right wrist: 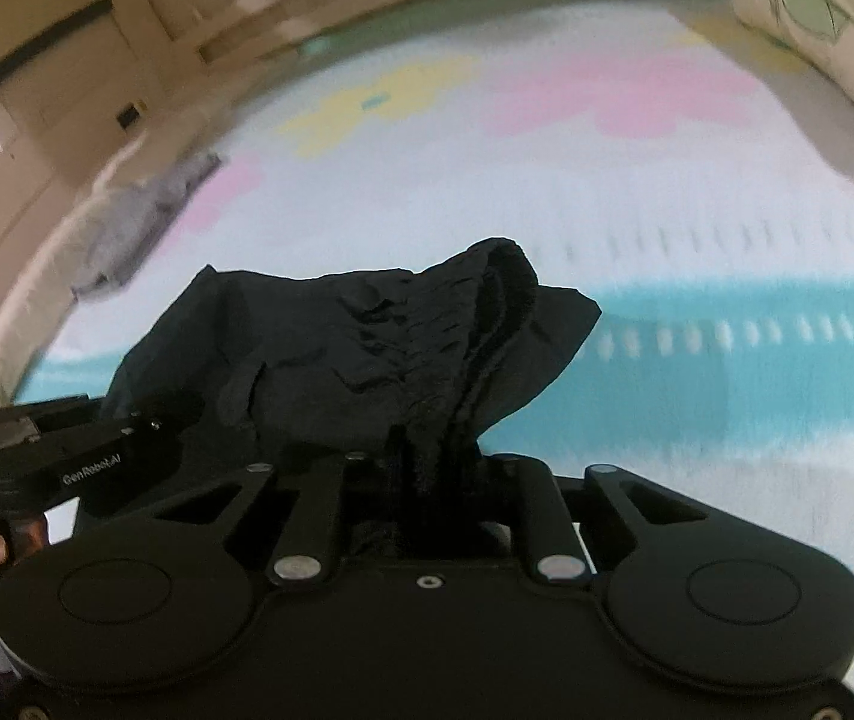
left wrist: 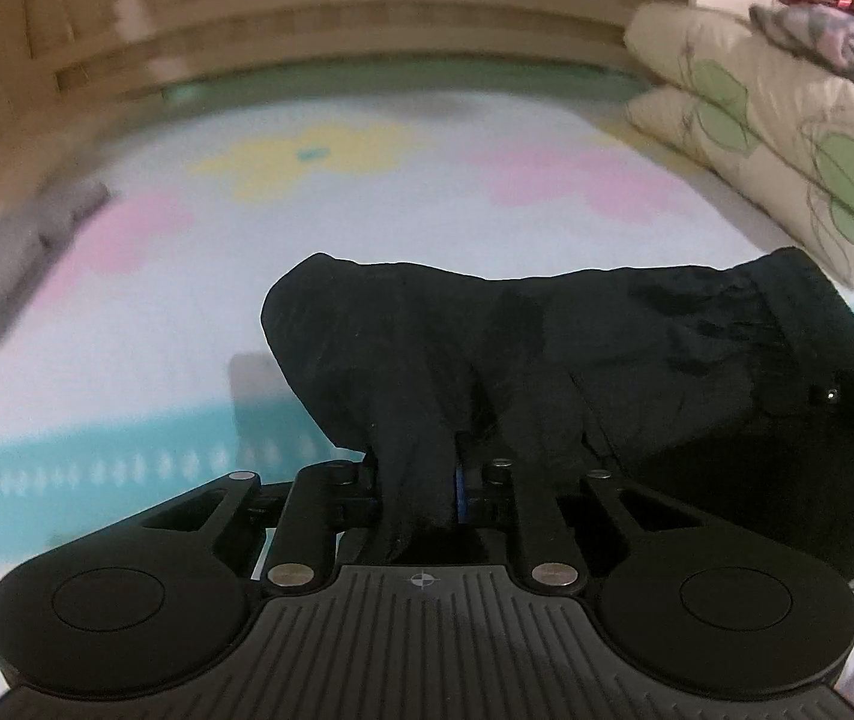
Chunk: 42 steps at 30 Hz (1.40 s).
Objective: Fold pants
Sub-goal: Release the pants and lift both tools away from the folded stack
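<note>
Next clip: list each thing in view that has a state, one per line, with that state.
black pants: bunched, lifted off the bed, gripped by both tongs
left tongs: shut on the pants
right tongs: shut on the pants
grey garment: crumpled at the bed's edge
quilt: folded, stacked

Black pants (left wrist: pixel 547 348) are lying over a bed (left wrist: pixel 427 228) showing white with pink, yellow and teal patches; beyond the fingers, cream pillows (left wrist: pixel 775 138) are showing green leaves.

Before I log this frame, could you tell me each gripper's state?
Left gripper: shut on the black pants.
Right gripper: shut on the black pants.
</note>
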Each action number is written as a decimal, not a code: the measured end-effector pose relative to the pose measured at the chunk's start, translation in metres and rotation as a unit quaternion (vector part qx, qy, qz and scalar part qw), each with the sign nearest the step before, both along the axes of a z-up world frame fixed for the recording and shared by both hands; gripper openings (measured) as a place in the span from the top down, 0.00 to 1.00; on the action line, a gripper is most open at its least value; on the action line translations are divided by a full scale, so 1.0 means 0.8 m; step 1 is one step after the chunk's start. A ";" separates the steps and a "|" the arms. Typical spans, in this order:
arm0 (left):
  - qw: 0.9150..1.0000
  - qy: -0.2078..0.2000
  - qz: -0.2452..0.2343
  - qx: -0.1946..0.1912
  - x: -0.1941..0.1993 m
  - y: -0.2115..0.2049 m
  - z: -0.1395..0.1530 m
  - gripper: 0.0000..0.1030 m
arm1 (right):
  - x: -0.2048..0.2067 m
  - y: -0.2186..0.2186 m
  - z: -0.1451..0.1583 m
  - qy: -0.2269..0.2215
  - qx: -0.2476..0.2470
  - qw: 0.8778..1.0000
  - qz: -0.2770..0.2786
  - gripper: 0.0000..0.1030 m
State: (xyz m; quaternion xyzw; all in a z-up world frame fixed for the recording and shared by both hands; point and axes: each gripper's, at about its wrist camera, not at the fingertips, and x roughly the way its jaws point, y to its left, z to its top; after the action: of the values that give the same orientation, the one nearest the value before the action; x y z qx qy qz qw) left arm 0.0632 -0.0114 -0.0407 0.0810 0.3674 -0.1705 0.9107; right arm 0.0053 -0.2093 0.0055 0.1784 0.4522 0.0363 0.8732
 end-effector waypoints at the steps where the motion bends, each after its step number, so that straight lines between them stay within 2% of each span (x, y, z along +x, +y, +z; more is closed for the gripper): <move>1: 1.000 -0.008 0.001 0.004 0.009 -0.002 0.007 0.82 | 0.007 0.001 0.008 -0.007 -0.003 1.000 0.001 0.77; 7: 1.000 -0.014 0.023 -0.005 0.097 -0.010 0.029 0.82 | 0.082 -0.005 0.032 -0.026 -0.015 1.000 0.003 0.77; 11: 0.999 -0.023 0.027 0.006 0.145 -0.020 0.020 0.82 | 0.141 -0.014 0.023 -0.026 -0.009 1.000 -0.006 0.77; 15: 0.999 -0.022 0.027 0.019 0.178 -0.026 -0.005 0.82 | 0.192 -0.018 0.002 -0.023 -0.022 0.999 -0.006 0.77; 17: 0.999 -0.003 0.030 0.018 0.193 -0.024 -0.027 0.78 | 0.210 -0.020 -0.011 -0.015 -0.028 0.999 -0.007 0.77; 19: 0.998 0.017 0.050 0.026 0.201 -0.016 -0.050 0.65 | 0.227 -0.020 -0.032 -0.001 -0.032 0.999 -0.007 0.75; 20: 0.996 0.026 0.068 0.042 0.203 -0.013 -0.065 0.59 | 0.232 -0.019 -0.042 0.006 -0.035 0.999 -0.006 0.70; 21: 0.994 0.031 0.082 0.059 0.204 -0.010 -0.076 0.40 | 0.237 -0.018 -0.057 0.017 -0.044 0.999 -0.004 0.60; 22: 0.993 0.027 0.088 0.067 0.201 -0.005 -0.088 0.23 | 0.239 -0.017 -0.068 0.025 -0.059 0.998 -0.008 0.44; 23: 0.994 0.009 0.092 0.061 0.194 0.000 -0.096 0.18 | 0.240 -0.017 -0.079 0.032 -0.072 0.997 -0.013 0.34; 24: 0.994 -0.012 0.095 0.052 0.186 0.007 -0.101 0.11 | 0.239 -0.018 -0.092 0.040 -0.077 0.996 -0.016 0.14; 25: 0.994 -0.019 0.094 0.049 0.182 0.011 -0.106 0.08 | 0.237 -0.021 -0.103 0.046 -0.075 0.996 -0.018 0.08; 26: 0.995 -0.020 0.093 0.045 0.181 0.016 -0.108 0.07 | 0.232 -0.023 -0.114 0.043 -0.073 0.996 -0.020 0.06; 28: 0.995 -0.006 0.096 0.030 0.186 0.020 -0.106 0.05 | 0.218 -0.019 -0.118 0.007 -0.088 0.996 -0.012 0.01; 31: 0.994 0.030 0.100 0.010 0.194 0.029 -0.097 0.06 | 0.209 -0.010 -0.121 -0.005 -0.100 0.995 -0.001 0.00; 33: 0.993 0.045 0.107 0.006 0.198 0.032 -0.086 0.08 | 0.206 -0.013 -0.117 -0.001 -0.089 0.996 -0.011 0.00; 37: 0.991 0.028 0.130 0.008 0.180 0.033 -0.052 0.09 | 0.198 -0.024 -0.098 0.005 -0.055 0.997 -0.046 0.00; 40: 0.990 0.017 0.141 0.006 0.158 0.035 -0.023 0.09 | 0.187 -0.034 -0.081 0.004 -0.050 0.997 -0.063 0.00; 42: 0.990 0.017 0.142 -0.004 0.137 0.036 -0.007 0.09 | 0.178 -0.036 -0.070 0.019 -0.051 0.996 -0.067 0.00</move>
State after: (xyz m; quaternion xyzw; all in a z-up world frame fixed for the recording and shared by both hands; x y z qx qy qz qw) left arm 0.1728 0.0170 -0.0463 0.0216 0.3898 -0.0422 0.9197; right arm 0.1474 -0.2381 -0.0508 0.1639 0.4568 -0.0484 0.8730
